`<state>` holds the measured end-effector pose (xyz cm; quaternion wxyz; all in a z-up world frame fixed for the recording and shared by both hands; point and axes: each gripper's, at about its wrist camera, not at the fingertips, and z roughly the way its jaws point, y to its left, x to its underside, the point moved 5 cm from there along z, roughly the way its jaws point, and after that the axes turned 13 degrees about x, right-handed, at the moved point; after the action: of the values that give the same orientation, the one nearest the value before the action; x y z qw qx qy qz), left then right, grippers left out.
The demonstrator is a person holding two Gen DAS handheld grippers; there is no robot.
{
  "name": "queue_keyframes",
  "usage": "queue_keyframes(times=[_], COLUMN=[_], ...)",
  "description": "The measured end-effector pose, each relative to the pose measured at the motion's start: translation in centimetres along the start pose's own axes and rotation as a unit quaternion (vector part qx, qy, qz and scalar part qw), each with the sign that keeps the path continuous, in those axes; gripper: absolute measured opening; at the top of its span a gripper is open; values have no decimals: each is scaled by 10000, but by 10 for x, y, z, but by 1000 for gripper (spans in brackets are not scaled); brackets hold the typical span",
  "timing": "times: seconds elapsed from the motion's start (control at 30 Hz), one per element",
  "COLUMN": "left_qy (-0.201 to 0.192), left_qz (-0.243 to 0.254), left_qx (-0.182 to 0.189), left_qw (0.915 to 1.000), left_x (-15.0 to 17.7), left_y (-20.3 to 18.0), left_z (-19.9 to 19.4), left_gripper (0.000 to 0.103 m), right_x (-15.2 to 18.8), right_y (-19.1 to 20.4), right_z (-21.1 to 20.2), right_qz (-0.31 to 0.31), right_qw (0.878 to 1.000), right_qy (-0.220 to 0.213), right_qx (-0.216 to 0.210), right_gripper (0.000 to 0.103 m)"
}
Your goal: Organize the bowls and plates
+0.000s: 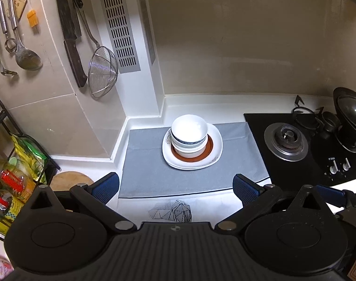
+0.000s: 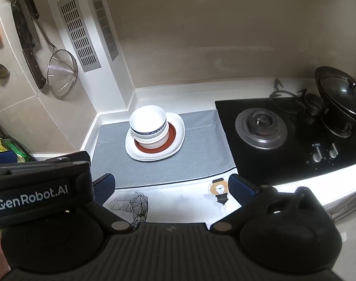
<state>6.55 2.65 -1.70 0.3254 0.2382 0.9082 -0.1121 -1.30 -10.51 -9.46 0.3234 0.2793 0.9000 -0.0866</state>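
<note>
On the desk (image 1: 140, 208): one stack of three bowls (image 1: 189, 135) atop three plates (image 1: 214, 149); left gripper (image 1: 175, 188) and right gripper (image 2: 172, 187) both wide open, empty.

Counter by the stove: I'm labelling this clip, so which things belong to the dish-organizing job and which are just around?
Job:
bowls, stacked
brown plate under them
white plates at the bottom
grey mat under the stack
left gripper and right gripper, both open and empty

Just around:
stove
wok
strainer
cleaver
ladle
bottle rack
</note>
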Motion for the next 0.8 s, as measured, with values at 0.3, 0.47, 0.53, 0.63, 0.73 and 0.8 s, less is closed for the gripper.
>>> queue_keyframes(times=[0.3, 0.47, 0.53, 0.63, 0.73, 0.8], left_qy=[64, 66, 90, 77, 67, 96], left_qz=[24, 7, 18, 32, 19, 10], left_qx=[10, 40, 46, 50, 34, 38], left_qw=[10000, 10000, 9999, 10000, 10000, 9999], left_x=[3, 3, 4, 4, 5, 6], left_y=[1, 1, 1, 2, 2, 2], left_z=[-1, -1, -1, -3, -4, -3], left_gripper=[103, 103, 103, 103, 103, 103], right_x=[4, 5, 6, 6, 7, 7], right_y=[1, 0, 1, 2, 2, 2], right_z=[-1, -1, -1, -3, -3, -2], right_qz=[13, 17, 17, 22, 14, 0], right_qw=[10000, 10000, 10000, 10000, 10000, 10000], right_qy=[58, 67, 85, 63, 60, 86], right_qx=[4, 29, 33, 38, 22, 24], right_gripper=[103, 103, 103, 103, 103, 103])
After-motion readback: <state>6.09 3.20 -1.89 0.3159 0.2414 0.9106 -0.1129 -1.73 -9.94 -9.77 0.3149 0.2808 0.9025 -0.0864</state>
